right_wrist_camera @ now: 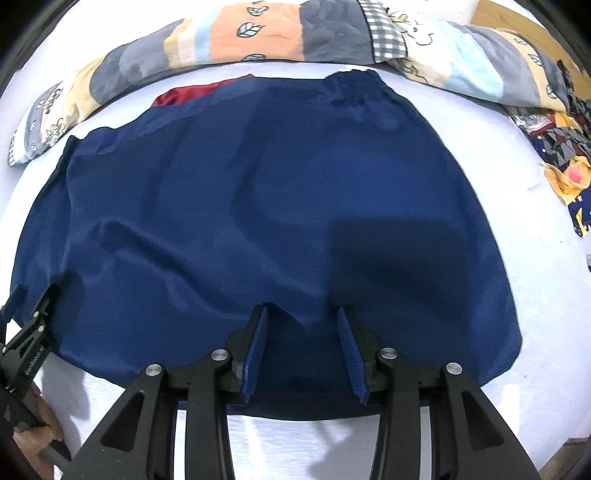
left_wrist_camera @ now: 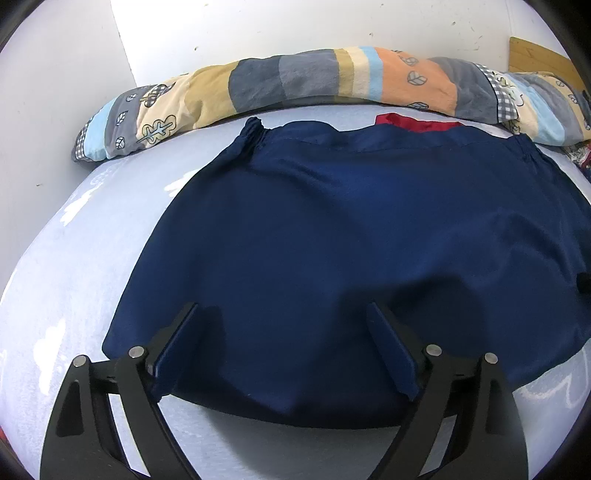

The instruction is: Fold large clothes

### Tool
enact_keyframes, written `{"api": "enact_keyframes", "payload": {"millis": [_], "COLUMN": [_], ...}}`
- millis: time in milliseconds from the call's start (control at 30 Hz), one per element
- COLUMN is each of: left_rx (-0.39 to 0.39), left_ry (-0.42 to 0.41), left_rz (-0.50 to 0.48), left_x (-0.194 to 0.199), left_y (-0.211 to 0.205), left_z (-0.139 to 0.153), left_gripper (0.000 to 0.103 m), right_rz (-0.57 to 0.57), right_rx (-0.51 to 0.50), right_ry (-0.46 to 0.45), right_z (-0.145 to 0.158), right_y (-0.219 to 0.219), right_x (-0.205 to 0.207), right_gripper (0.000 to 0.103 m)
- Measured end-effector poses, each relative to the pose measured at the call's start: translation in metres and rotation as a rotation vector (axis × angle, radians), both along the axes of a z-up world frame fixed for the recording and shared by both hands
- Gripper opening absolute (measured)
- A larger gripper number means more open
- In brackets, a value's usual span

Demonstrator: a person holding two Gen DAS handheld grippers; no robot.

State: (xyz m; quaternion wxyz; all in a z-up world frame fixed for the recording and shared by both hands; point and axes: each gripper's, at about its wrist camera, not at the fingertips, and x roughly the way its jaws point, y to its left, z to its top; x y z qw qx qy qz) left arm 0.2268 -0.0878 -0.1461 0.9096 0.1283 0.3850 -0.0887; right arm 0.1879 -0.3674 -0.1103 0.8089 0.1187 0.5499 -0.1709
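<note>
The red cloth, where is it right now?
The red cloth peeks out from under the far edge of the navy garment, just before the patchwork quilt; it sits right of centre in the left wrist view.

The right gripper hangs over the near hem of the navy garment spread on the bed, fingers apart, nothing pinched. The left gripper sits at the garment's left edge. A patchwork quilt lies beyond.
</note>
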Motion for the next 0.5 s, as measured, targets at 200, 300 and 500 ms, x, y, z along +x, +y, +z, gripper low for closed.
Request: {"api": "enact_keyframes", "payload": {"millis": [200, 300, 500], "left_rx": [-0.003, -0.038, -0.160], "left_ry": [0.036, 0.075, 0.175], "left_rz": [0.018, 0.061, 0.264], "left_x": [0.005, 0.012, 0.021], "left_y": [0.026, 0.054, 0.131], "left_z": [0.003, 0.004, 0.011], "left_gripper": [0.101, 0.103, 0.103], "right_rz": [-0.040, -0.093, -0.203], "right_rx": [-0.045, -0.002, 0.058], "right_ry": [0.018, 0.007, -0.042], "right_z": [0.002, 0.003, 0.018], "right_y": [-0.025, -0.049, -0.089], "right_x": [-0.014, -0.026, -0.060], "right_gripper": [0.045, 0.049, 0.046]}}
